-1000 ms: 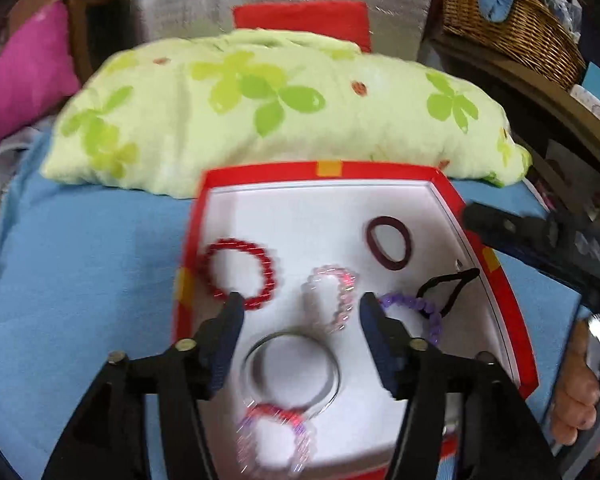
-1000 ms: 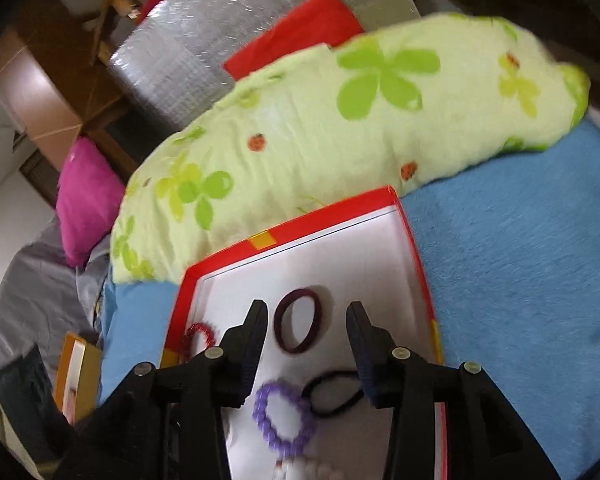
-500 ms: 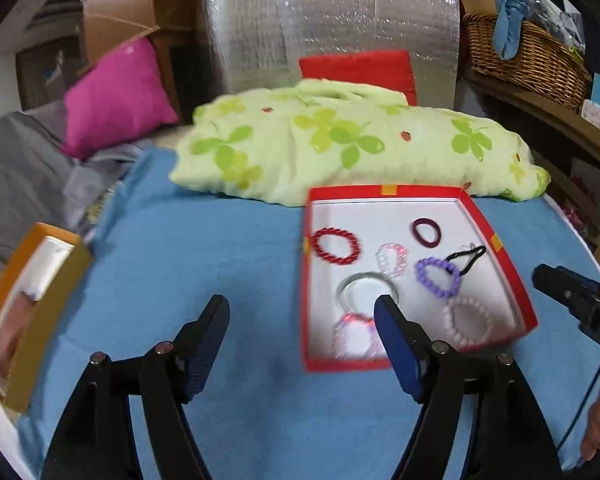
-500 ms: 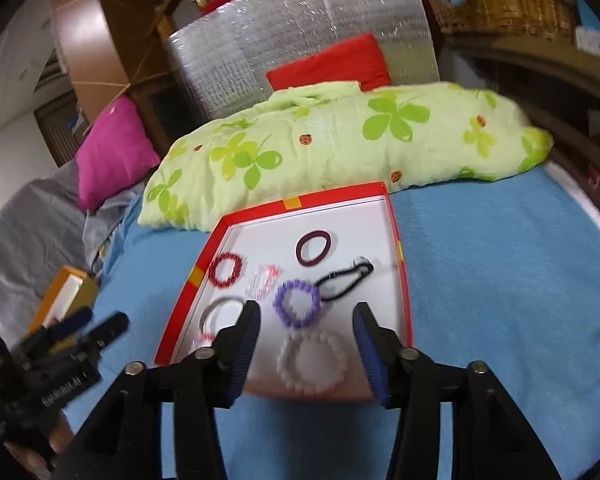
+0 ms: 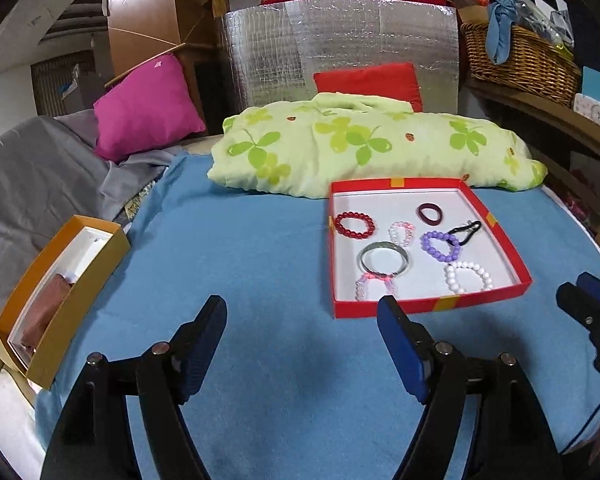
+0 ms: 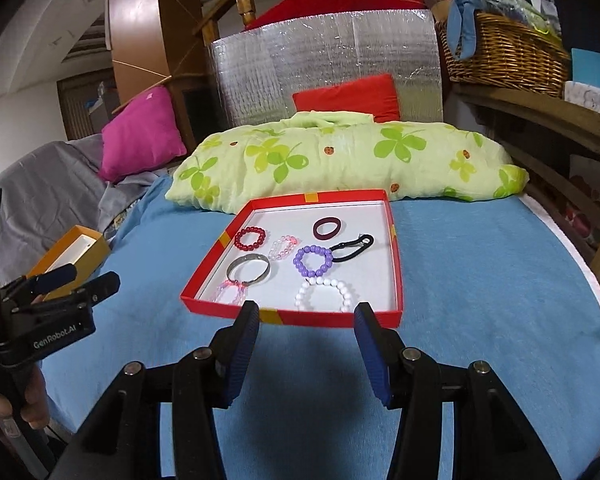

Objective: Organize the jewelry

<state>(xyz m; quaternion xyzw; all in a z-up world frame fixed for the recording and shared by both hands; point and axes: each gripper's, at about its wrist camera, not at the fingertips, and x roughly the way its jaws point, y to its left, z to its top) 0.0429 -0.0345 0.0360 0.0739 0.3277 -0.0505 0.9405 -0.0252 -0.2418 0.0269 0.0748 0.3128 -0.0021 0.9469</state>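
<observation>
Both jaws hang empty, my left gripper (image 5: 300,344) wide and my right gripper (image 6: 304,336) half-spread just before the red tray (image 6: 396,276) of bracelets, centre frame, so right is nearer.

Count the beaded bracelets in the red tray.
5, all in the red tray: red bracelet, pale pink bracelet, purple bracelet, white bracelet, clear pink bracelet at the near edge.

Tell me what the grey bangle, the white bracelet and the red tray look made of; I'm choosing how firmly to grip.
Grey bangle: probably metal, a rigid thin band with a silvery sheen. White bracelet: round opaque beads, glossy, likely plastic or glass; presumably strung on elastic, though no cord shows. Red tray: seemingly cardboard, thin straight walls, printed red outside, matte white inside.
</observation>
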